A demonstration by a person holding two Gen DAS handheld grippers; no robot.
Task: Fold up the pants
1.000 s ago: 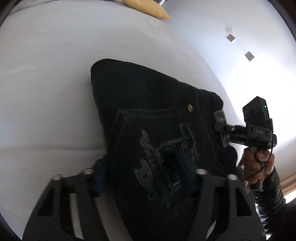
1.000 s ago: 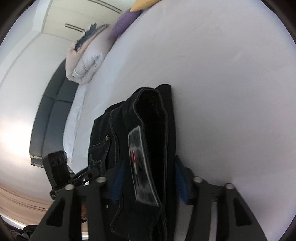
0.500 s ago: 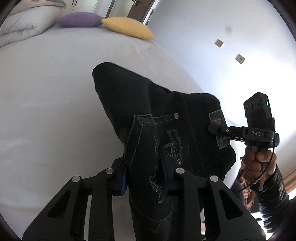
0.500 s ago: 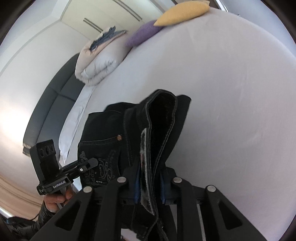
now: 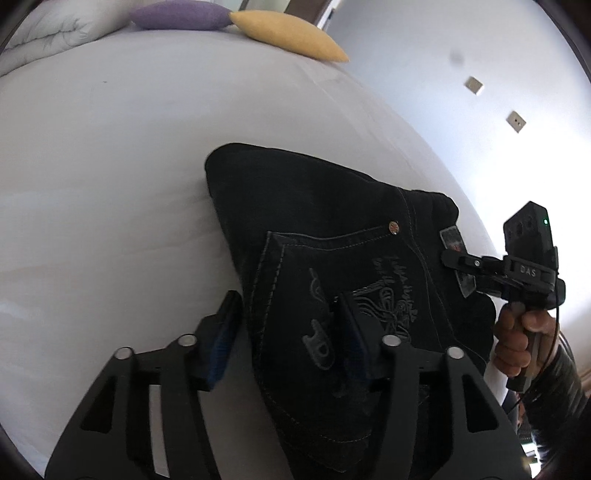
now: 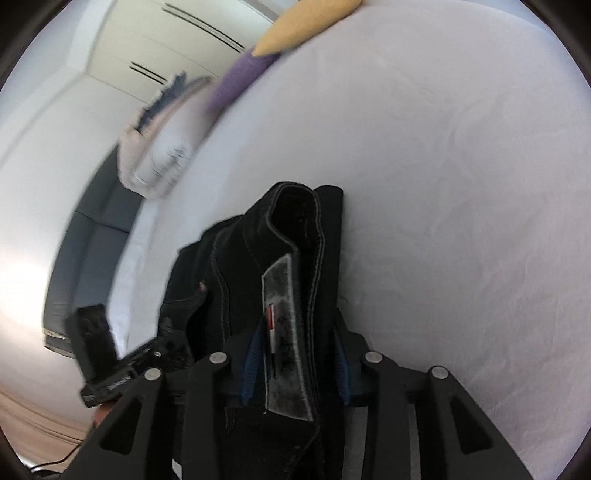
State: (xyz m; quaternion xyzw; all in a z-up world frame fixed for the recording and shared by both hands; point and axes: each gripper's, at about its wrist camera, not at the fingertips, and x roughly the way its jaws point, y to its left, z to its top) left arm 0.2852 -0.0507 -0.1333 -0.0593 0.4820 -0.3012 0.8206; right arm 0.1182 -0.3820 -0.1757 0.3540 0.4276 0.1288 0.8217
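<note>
Left wrist view: black pants lie folded on the white bed, near its edge.
Left gripper: jaws opening, pocket edge between them, left pad clear of cloth.
Right gripper: jaws opening around the waistband; the pads seem not to press.
Step advice: release both sides together, withdraw straight, so layers stay flat.
Around: yellow pillow, purple pillow, far away; nothing blocks.

Bedroom: bed, pillows
</note>
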